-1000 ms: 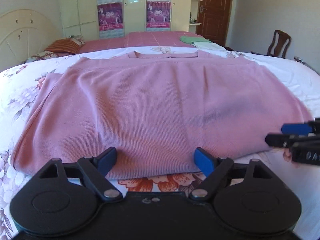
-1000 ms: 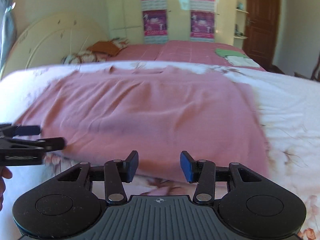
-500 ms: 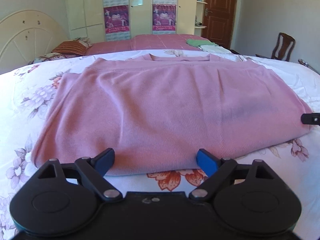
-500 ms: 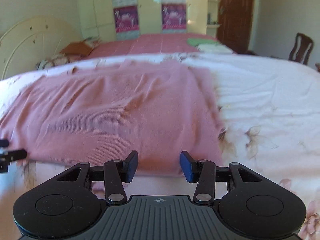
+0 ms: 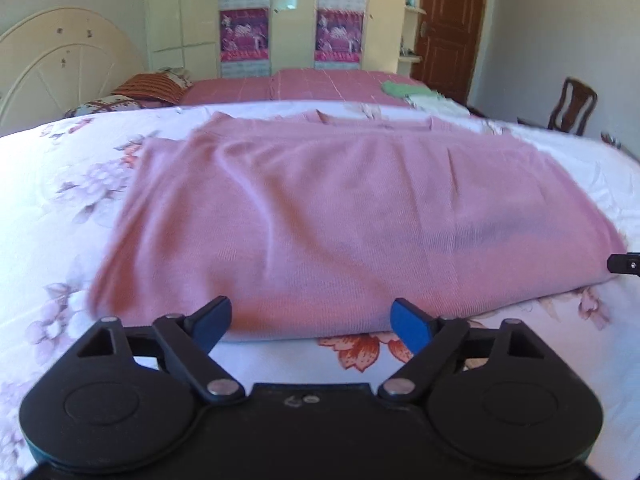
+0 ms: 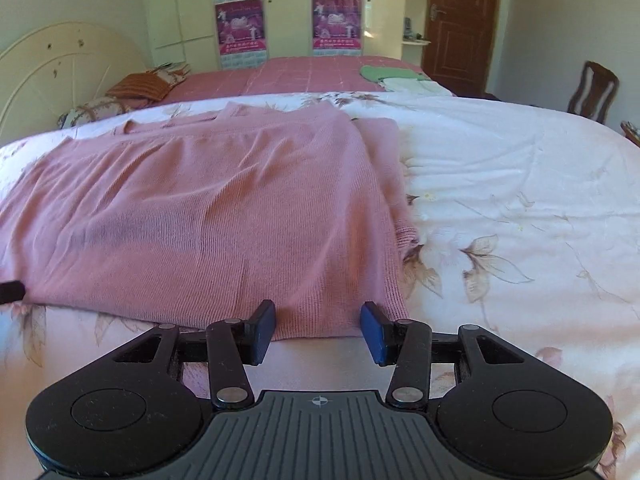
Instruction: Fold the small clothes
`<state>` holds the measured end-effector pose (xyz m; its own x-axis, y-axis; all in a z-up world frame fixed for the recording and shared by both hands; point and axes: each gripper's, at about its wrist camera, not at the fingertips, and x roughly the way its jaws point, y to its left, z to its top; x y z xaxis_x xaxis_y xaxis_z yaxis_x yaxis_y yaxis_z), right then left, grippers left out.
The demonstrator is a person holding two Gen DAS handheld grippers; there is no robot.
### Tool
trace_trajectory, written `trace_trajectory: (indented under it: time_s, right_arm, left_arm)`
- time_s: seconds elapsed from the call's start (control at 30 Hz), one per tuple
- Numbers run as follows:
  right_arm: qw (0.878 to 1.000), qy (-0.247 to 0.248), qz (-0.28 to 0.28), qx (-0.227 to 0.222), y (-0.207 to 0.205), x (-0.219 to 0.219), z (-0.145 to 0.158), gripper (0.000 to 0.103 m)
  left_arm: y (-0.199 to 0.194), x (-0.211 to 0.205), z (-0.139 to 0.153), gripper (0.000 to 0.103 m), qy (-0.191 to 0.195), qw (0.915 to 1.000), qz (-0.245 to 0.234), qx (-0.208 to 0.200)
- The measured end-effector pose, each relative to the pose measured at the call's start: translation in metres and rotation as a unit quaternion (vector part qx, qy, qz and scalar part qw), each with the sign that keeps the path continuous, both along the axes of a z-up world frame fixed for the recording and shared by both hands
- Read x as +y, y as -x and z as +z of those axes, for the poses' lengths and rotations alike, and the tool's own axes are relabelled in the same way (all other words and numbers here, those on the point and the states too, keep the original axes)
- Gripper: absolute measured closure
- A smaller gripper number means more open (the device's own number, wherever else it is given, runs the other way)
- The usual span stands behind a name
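A pink knit sweater (image 5: 352,216) lies flat on the floral bedsheet (image 5: 60,200), folded across, with its near edge towards me. My left gripper (image 5: 312,322) is open and empty, just in front of the near edge towards the sweater's left part. My right gripper (image 6: 318,330) is open and empty, at the near edge by the sweater's (image 6: 208,216) right corner. The tip of the right gripper shows at the right edge of the left wrist view (image 5: 624,263).
The white floral sheet (image 6: 520,200) stretches to the right of the sweater. A second bed with a pink cover (image 5: 304,84), pillows (image 5: 148,86) and green and white folded clothes (image 5: 416,94) stands behind. A wooden chair (image 5: 572,106) and a door (image 5: 452,28) are at the far right.
Both grippers have moved apart along the sweater's near edge, the left one leftward and the right one rightward. Each has almost left the other's view. Both stay open.
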<state>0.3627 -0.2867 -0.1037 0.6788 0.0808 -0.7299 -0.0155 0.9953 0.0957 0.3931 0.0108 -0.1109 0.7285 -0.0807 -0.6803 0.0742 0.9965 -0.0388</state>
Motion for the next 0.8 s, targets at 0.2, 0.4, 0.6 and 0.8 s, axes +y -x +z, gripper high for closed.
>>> trace_trajectory:
  time_s: [0.2,0.4,0.6,0.8]
  right_arm:
    - [0.998,-0.047,0.013,-0.045,0.033,-0.007,0.027,0.057]
    - [0.992,-0.100,0.063,-0.040,0.037,0.021,0.040,0.083]
    - [0.990,-0.109,0.083,-0.043,0.025,0.056,0.047,0.083]
    - [0.991,-0.105,0.077,-0.041,-0.016,0.076,0.047,0.083]
  left_arm:
    - [0.037,0.063,-0.014,0.036,0.190,0.9760,0.105,0.018]
    - [0.027,0.104,-0.032,0.038,0.370,0.9068,0.202,0.006]
    - [0.014,0.112,-0.046,0.041,0.419,0.8748,0.240,-0.039]
    - [-0.011,0.117,-0.053,0.058,0.423,0.8696,0.245,-0.069]
